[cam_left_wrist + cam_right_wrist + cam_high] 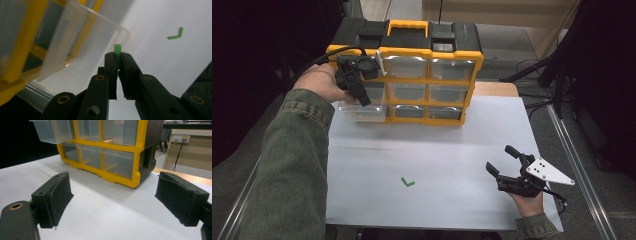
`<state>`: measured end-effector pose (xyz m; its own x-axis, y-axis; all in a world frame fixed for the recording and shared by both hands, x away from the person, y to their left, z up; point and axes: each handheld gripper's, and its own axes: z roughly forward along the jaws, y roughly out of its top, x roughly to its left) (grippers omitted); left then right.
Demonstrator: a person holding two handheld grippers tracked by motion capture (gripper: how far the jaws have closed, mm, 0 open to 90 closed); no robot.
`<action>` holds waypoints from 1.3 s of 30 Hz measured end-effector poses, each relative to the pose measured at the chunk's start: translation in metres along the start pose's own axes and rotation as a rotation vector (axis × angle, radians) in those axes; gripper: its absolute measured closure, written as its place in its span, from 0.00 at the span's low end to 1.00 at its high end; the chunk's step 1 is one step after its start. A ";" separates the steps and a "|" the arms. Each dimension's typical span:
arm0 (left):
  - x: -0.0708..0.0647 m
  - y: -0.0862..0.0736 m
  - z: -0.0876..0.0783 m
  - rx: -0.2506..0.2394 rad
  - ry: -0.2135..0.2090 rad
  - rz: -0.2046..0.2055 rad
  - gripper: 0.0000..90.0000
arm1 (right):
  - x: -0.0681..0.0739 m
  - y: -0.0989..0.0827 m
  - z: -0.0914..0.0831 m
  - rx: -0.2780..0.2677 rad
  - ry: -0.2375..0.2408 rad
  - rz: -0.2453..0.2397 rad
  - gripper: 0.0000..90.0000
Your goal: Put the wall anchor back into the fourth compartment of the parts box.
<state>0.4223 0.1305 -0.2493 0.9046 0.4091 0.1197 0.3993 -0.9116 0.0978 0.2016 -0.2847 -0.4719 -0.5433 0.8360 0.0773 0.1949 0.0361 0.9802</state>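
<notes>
A yellow and black organizer [430, 52] with clear drawers stands at the far middle of the white table. One clear drawer [362, 112] at its lower left is pulled out. My left gripper [363, 99] hangs just over that drawer, pointing down. In the left gripper view it [118, 57] is shut on a small green ribbed piece [117, 48], next to the drawer's rim [82, 45]. My right gripper [500, 158] rests open near the table's right front, with nothing between its jaws [112, 200]. It faces the organizer [112, 152].
A green L-shaped mark or piece [407, 182] lies on the white table [437, 150] near the front middle, also seen in the left gripper view [175, 33]. A wooden surface [497, 89] shows behind the table's right. Cables and stands crowd the floor at right.
</notes>
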 end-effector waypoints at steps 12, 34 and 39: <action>0.020 0.000 0.010 -0.003 -0.009 -0.040 0.93 | 0.000 0.000 -0.002 -0.001 -0.007 0.007 0.15; -0.015 -0.002 -0.001 -0.015 0.031 -0.025 0.30 | 0.000 -0.001 0.001 0.003 -0.007 0.011 0.15; -0.032 -0.005 0.000 -0.045 0.018 0.004 0.30 | 0.000 -0.001 0.000 0.003 -0.005 0.006 0.15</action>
<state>0.3915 0.1224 -0.2532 0.9033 0.4063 0.1378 0.3881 -0.9107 0.1413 0.2016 -0.2843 -0.4725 -0.5376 0.8391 0.0826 0.2012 0.0325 0.9790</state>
